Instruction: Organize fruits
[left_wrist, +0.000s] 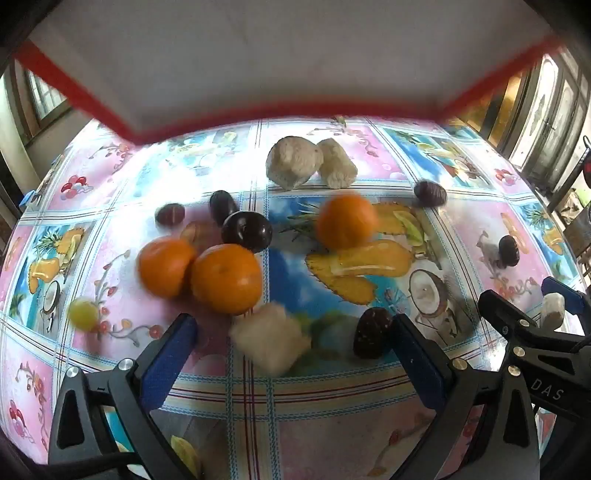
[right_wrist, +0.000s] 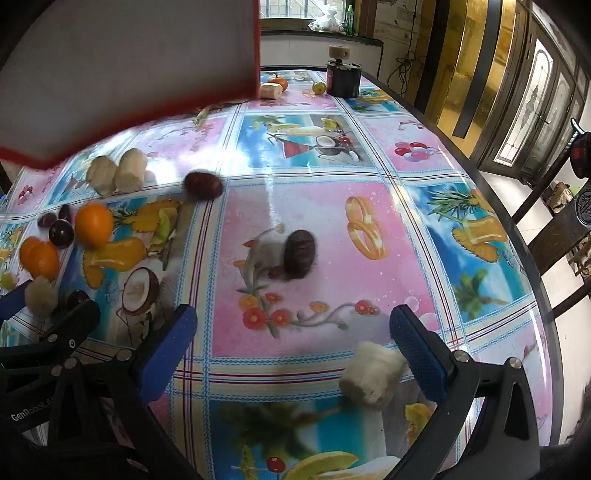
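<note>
Left gripper (left_wrist: 293, 334): jaws spread wide above the patterned tablecloth (left_wrist: 461, 221); a pale fruit chunk (left_wrist: 269, 341) and a dark date (left_wrist: 372, 332) lie between the fingers; two oranges (left_wrist: 201, 271) touch just ahead, a dark plum (left_wrist: 246, 231) behind them; a red-edged tray (left_wrist: 258, 55) fills the upper view.

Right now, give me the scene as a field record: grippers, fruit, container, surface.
left gripper: open, empty, low over the table
right gripper: open, empty
oranges: three in left wrist view; two touching, one apart
dark plum: behind the orange pair
pale chunk: between the left fingers, not gripped
pale chunk by right finger: on table
red-edged tray: raised above the table, blurred
surface: fruit-print tablecloth
</note>
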